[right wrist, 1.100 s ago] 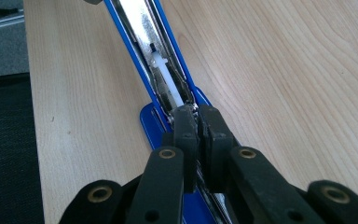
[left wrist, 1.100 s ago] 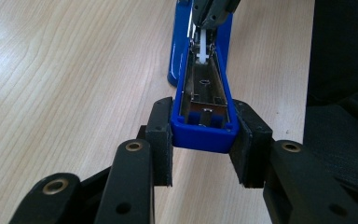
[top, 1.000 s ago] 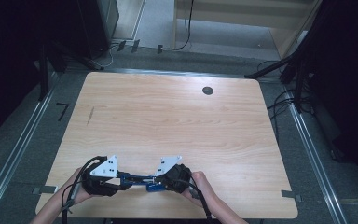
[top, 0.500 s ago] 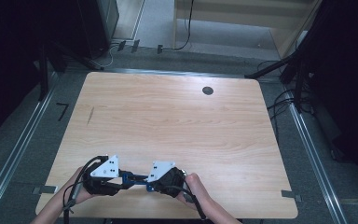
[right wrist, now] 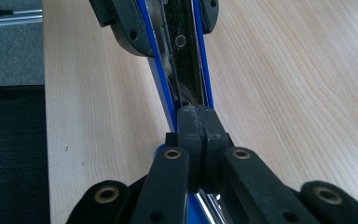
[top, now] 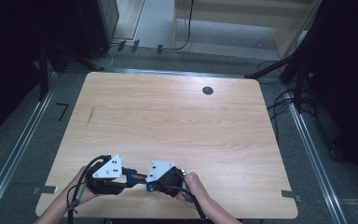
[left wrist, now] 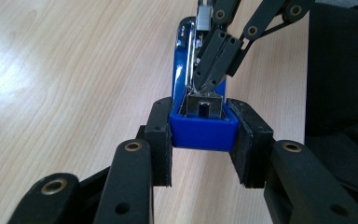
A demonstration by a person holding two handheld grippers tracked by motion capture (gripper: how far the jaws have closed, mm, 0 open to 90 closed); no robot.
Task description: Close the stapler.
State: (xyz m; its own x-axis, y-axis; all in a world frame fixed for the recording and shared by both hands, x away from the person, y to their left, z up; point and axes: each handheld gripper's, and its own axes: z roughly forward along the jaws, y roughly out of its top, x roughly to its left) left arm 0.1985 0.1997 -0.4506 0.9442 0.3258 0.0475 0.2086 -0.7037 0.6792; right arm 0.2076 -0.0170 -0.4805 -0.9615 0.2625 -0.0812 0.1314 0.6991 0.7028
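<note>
My left claw (left wrist: pixel 204 140) clamps the blue stapler (left wrist: pixel 200 126) by its rear end; ahead, my right claw (right wrist: pixel 198 123) is pinched shut inside it.

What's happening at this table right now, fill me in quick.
A person works a blue stapler between two handheld grippers at the near edge of the wooden table. The left gripper clamps the stapler's blue end from both sides. The right gripper has its jaws shut together, tips set into the stapler's open metal channel. Whether it pinches anything there is hard to tell.
</note>
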